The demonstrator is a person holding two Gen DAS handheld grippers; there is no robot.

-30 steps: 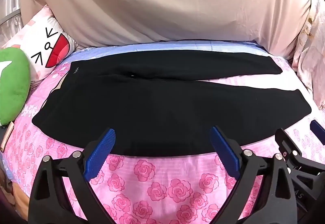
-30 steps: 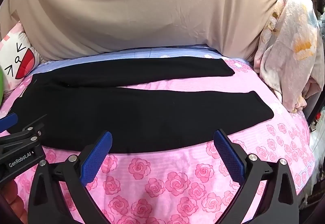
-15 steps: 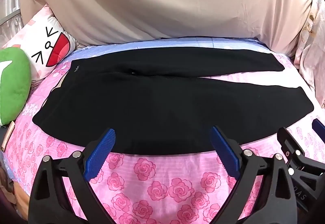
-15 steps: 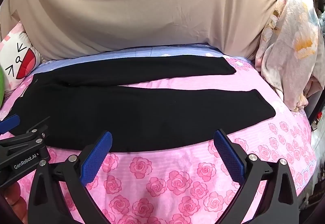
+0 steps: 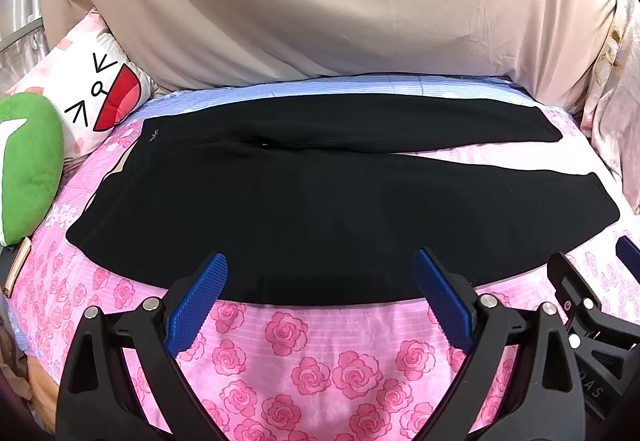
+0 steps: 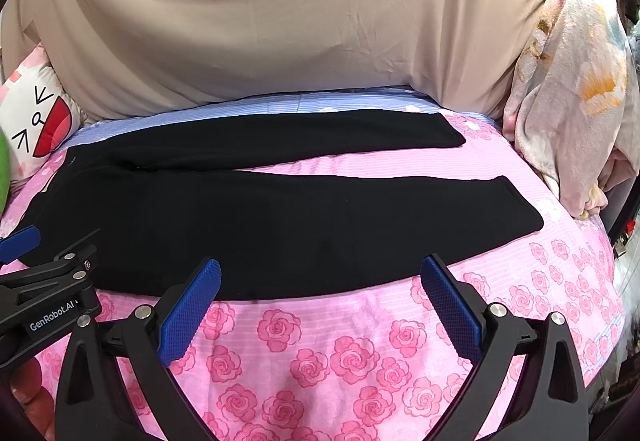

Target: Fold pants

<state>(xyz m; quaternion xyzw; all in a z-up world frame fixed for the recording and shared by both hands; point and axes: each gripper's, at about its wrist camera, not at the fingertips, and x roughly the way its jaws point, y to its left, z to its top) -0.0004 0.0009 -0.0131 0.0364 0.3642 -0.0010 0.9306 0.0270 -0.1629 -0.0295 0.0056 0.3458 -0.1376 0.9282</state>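
Note:
Black pants (image 5: 320,201) lie flat on the pink rose bedsheet (image 5: 312,353), waistband at the left, two legs spread toward the right with a gap between the cuffs. They also show in the right wrist view (image 6: 280,217). My left gripper (image 5: 320,273) is open and empty, hovering at the near edge of the near leg. My right gripper (image 6: 320,277) is open and empty, further right along the same near edge. The right gripper's side shows in the left wrist view (image 5: 592,301); the left gripper's side shows in the right wrist view (image 6: 48,281).
A beige sheet (image 5: 320,9) hangs behind the bed. A white cartoon-face pillow (image 5: 96,93) and a green plush (image 5: 28,161) sit at the left. A floral blanket (image 6: 572,89) is piled at the right. The bed's right edge (image 6: 612,273) drops off.
Both grippers have drifted slightly; the pants sit a little lower and further right in the views. Both stay open. The pants have not moved on the bed.

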